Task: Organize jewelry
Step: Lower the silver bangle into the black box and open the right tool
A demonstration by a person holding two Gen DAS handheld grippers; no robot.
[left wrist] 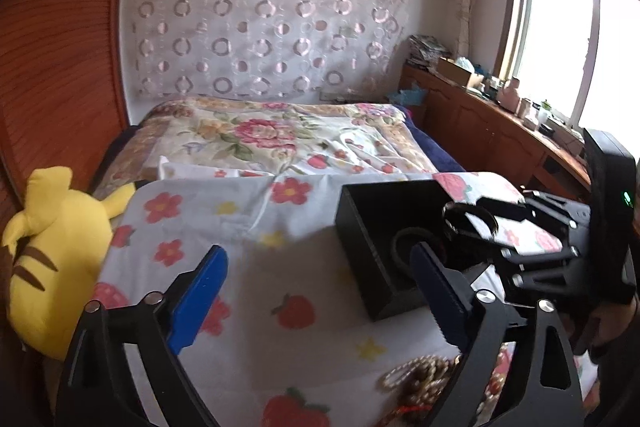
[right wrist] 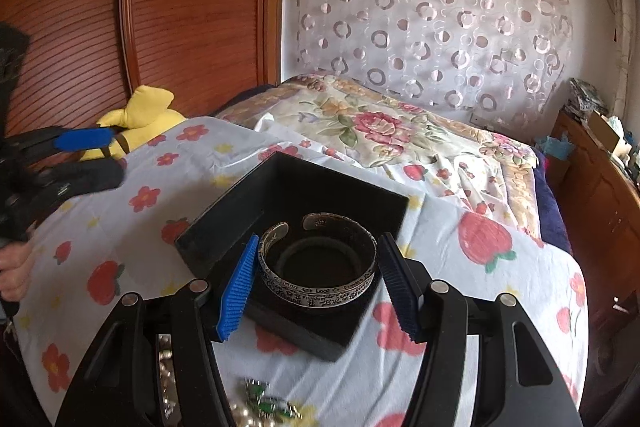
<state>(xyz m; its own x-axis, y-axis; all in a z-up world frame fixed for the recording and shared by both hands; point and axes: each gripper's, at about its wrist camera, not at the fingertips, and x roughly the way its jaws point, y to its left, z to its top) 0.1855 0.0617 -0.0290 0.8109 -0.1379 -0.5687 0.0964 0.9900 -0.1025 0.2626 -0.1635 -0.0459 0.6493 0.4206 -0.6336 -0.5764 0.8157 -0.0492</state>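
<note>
The right hand-held gripper grasps the engraved silver cuff bracelet between its blue pads, over the open black box on the strawberry-print sheet. The left hand-held gripper hangs released, empty. An off-centre release could tilt the cuff against the box wall.

In the right wrist view, the jewelry heap at the bottom is blurred, cut off by the edge and partly hidden behind the right gripper's frame; its pieces cannot be told apart. The left gripper is blurred at the left edge, its body cut off. In the left wrist view, the bead strand lies partly behind that gripper's finger. The black box is half covered by the right gripper, and the bangle is only partly visible.
</note>
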